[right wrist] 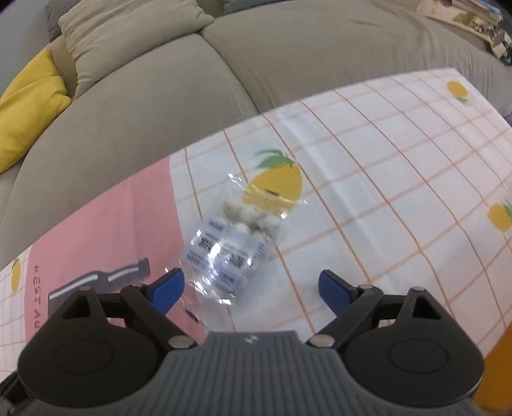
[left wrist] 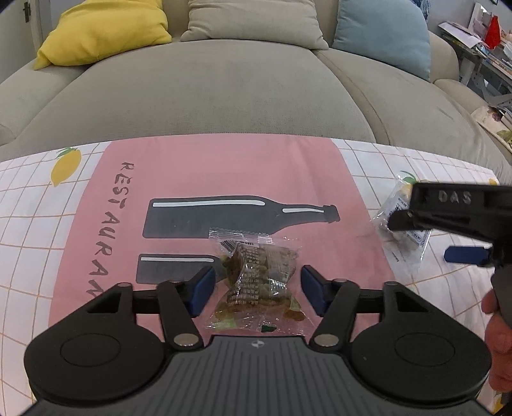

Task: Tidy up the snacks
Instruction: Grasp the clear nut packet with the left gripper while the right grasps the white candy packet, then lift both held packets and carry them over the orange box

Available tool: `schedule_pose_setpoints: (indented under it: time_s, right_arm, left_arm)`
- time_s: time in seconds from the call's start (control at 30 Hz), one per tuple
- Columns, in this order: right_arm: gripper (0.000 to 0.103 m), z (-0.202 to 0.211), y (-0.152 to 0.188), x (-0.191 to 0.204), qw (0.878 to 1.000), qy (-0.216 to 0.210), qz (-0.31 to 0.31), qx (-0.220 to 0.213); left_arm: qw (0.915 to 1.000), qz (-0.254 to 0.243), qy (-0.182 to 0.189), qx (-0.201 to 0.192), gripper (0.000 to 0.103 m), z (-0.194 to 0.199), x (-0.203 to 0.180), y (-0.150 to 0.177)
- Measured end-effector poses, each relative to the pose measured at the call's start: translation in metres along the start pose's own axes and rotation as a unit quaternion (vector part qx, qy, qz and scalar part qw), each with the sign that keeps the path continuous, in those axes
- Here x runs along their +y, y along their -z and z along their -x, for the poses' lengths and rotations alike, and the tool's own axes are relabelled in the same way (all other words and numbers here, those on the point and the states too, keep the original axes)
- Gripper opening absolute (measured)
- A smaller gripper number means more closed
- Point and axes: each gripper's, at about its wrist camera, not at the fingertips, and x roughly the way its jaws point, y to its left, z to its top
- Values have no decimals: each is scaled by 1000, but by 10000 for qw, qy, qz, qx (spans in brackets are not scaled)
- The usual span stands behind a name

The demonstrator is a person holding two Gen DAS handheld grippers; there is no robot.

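Observation:
A clear packet of brownish-green snacks (left wrist: 256,281) lies on the pink placemat (left wrist: 224,166). My left gripper (left wrist: 256,288) is low over it, blue pads (left wrist: 201,288) on either side with narrow gaps, so it is open around the packet. A second clear packet of white round sweets (right wrist: 233,249) lies on the checked tablecloth (right wrist: 384,160), just right of the placemat. My right gripper (right wrist: 251,288) stands open, its near end between the fingertips and nothing gripped. In the left wrist view the right gripper (left wrist: 425,238) reaches in from the right over that packet (left wrist: 406,252).
A grey sofa (left wrist: 224,89) runs along the table's far edge, with a yellow cushion (left wrist: 102,32), a beige one (left wrist: 252,22) and a blue one (left wrist: 384,32). A person's hand (left wrist: 499,336) shows at the right. Shelves with papers (left wrist: 480,38) stand at far right.

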Motion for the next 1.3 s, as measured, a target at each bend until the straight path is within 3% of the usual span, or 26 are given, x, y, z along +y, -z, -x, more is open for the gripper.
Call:
schedule_pose_setpoints:
  time_s: [0.13,0.37,0.5,0.7,0.9,1.0,1.3]
  right_arm:
    - [93,-7,-1,12,9999,62,84,-22]
    - [95,-18,-1,31,9985,277,409,-244]
    - [79,-16,4,31,9957,318,757,-431]
    - [75,-8,12,18,9935,144,1008,-498]
    - [71,5,30,12,9910,117,1268,-414]
    - [65,17,42,12,9880,57,1504,-360]
    - [64,55,95,-14,9818,-271,1866,221]
  left_arm:
    - [9999,-92,-56,-50,55,-2,-4,3]
    - [9994,-296,-157,-74,52,-1,-9,7]
    - [9994,-284,-158,-94,51,-1,-10,7]
    - [9997,-158,-179,-56,47,4,-8,14]
    - [9991,-82,-393,105,44,18,-20,34]
    - [9989,-26,-435,195,44,29,-27,49]
    - [9963,266,-586,576,44,75,-44,109]
